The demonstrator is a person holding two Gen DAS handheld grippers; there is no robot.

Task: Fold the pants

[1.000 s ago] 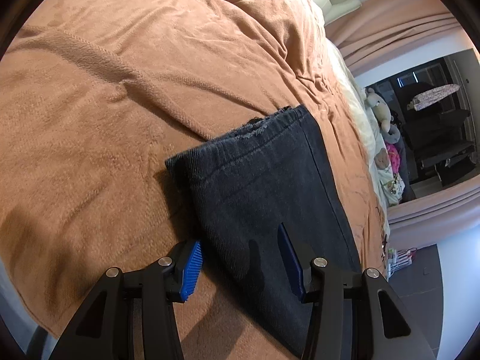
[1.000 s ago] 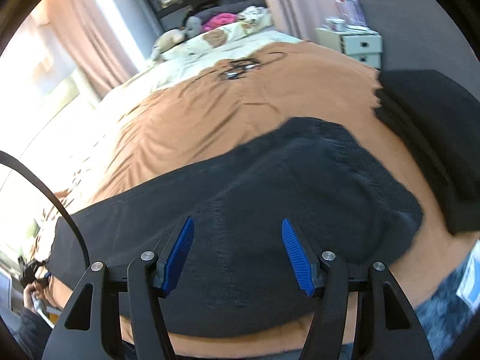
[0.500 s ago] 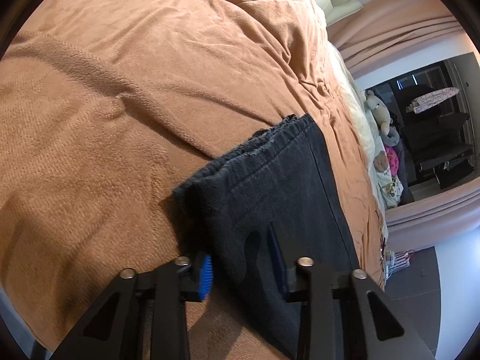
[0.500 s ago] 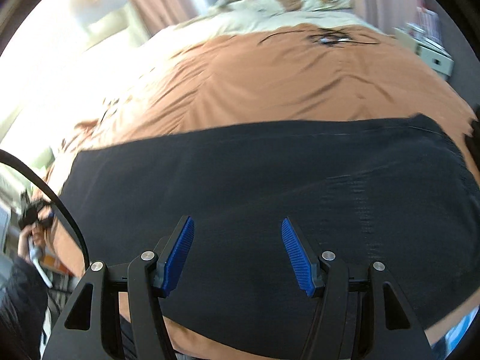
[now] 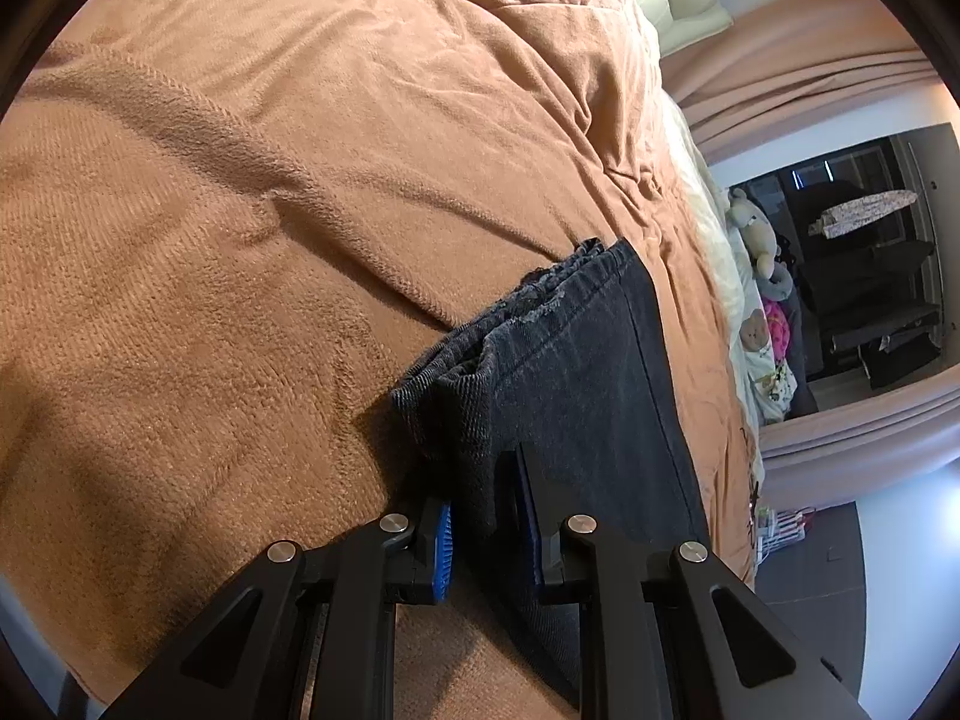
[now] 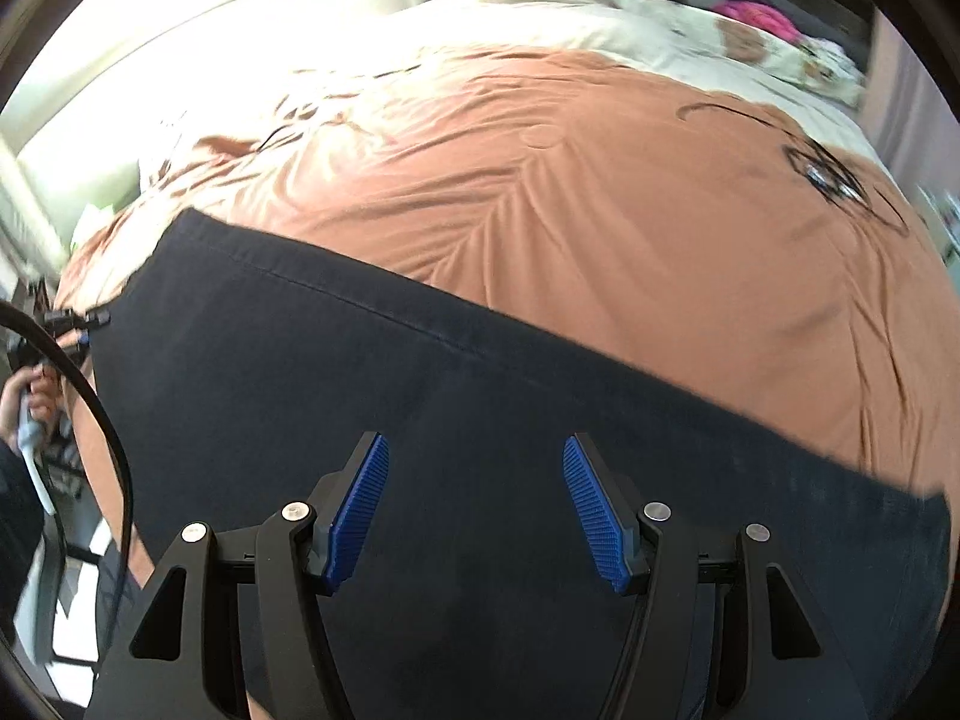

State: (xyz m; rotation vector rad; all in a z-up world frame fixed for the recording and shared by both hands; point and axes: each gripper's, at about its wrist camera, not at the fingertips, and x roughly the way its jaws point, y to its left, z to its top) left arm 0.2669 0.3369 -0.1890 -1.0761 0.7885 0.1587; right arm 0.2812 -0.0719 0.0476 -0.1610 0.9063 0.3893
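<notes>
Dark grey pants [image 5: 588,372] lie folded lengthwise on a brown blanket [image 5: 240,180]. At their near hem corner sits my left gripper [image 5: 486,534]. Its jaws are closing, and a bunched, lifted fold of the fabric is pinched between the blue pads. The right wrist view shows the pants [image 6: 300,372] as a long dark band across the blanket [image 6: 600,210]. My right gripper [image 6: 474,504] hovers over the middle of that band. It is open, with nothing between its fingers.
Stuffed toys [image 5: 756,228] and a cream quilt lie at the far end of the bed, by pink curtains. A black cord [image 6: 828,174] lies on the blanket. At the left edge, a person's hand [image 6: 30,396] and a black cable [image 6: 90,396] show.
My left gripper's jaws have narrowed onto the hem corner, which has bunched up and lifted. My right gripper has swept along the pants toward the leg end and rolled, staying open.
</notes>
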